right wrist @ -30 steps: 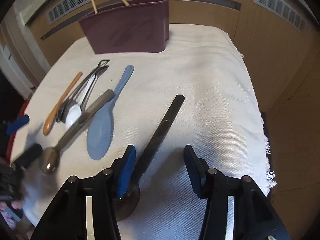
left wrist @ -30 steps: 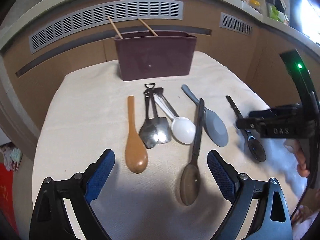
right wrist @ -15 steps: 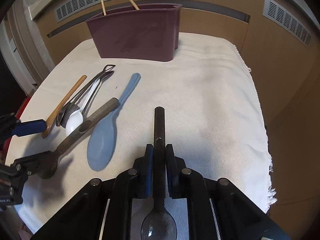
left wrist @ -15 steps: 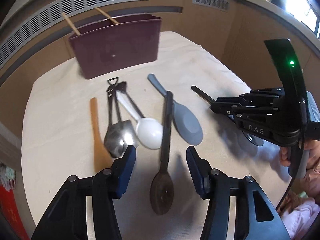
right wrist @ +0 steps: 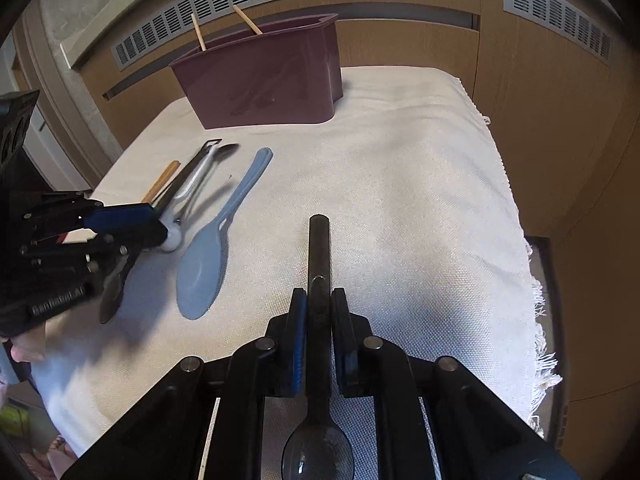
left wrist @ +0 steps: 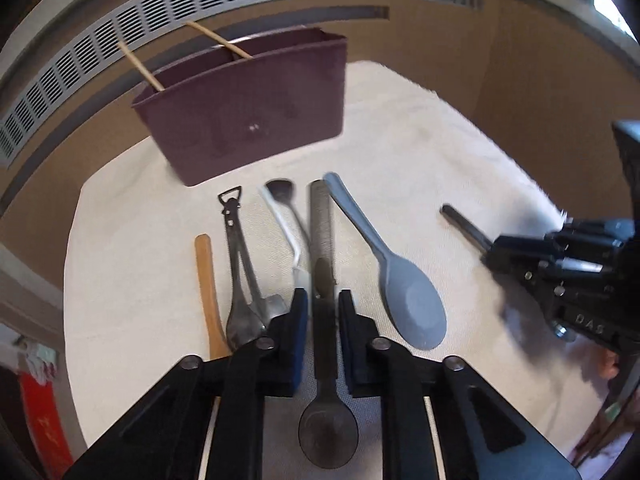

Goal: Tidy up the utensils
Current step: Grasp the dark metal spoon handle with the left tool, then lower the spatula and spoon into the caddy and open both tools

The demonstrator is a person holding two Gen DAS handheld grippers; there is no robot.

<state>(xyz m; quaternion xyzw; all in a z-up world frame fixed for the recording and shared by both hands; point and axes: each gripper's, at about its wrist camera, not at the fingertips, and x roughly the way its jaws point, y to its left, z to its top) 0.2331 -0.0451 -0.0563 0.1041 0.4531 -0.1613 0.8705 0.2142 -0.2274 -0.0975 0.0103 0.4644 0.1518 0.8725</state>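
Observation:
My left gripper (left wrist: 323,305) is shut on the handle of a dark brown spoon (left wrist: 321,240), bowl toward the camera. My right gripper (right wrist: 319,305) is shut on the handle of a black spoon (right wrist: 319,248), bowl toward the camera. On the white cloth lie a grey-blue spoon (left wrist: 394,276), a white spoon (left wrist: 286,232), metal utensils (left wrist: 240,264) and a wooden spoon (left wrist: 208,292). The maroon utensil bin (left wrist: 248,116) stands at the back with two chopsticks (left wrist: 140,66) in it.
The cloth-covered table (right wrist: 420,200) ends at a fringed edge on the right (right wrist: 536,300). Wooden panelled walls with vents (right wrist: 248,4) stand behind the bin. The other gripper shows at the right of the left wrist view (left wrist: 568,276).
My left gripper has moved forward over the dark brown spoon and closed on its handle. My right gripper, closed on the black spoon half a second ago, has lifted it slightly.

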